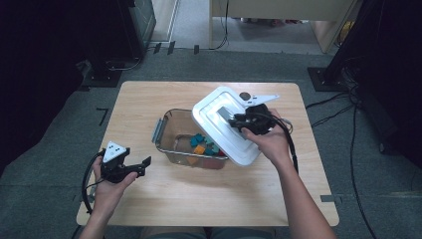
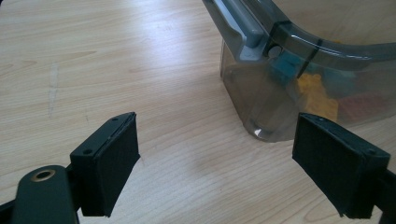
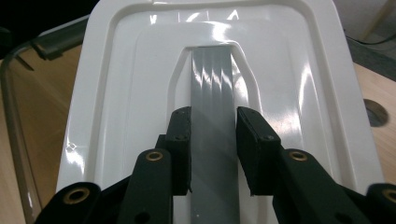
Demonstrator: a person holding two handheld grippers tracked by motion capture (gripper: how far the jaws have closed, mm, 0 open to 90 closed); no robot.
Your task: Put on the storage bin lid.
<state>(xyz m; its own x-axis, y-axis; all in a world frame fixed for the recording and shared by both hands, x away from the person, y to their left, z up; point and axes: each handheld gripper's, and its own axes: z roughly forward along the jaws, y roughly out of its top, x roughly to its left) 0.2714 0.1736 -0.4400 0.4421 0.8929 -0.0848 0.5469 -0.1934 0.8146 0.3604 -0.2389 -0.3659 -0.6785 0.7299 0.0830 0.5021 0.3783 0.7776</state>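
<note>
High view: one white lid (image 1: 219,124) clamped in right gripper (image 1: 238,121) jaws; left gripper (image 1: 144,165) jaws apart.

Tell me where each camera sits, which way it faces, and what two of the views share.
High view: above the person's side, looking forward and down on the table; both forearms, left gripper, right gripper.
Left gripper view: rides the left gripper, jaws apart, facing the clear box.
Right gripper view: rides the right gripper, jaws closed on the grey handle of the white lid.
Shared: high and right gripper views both show the lid.
</note>
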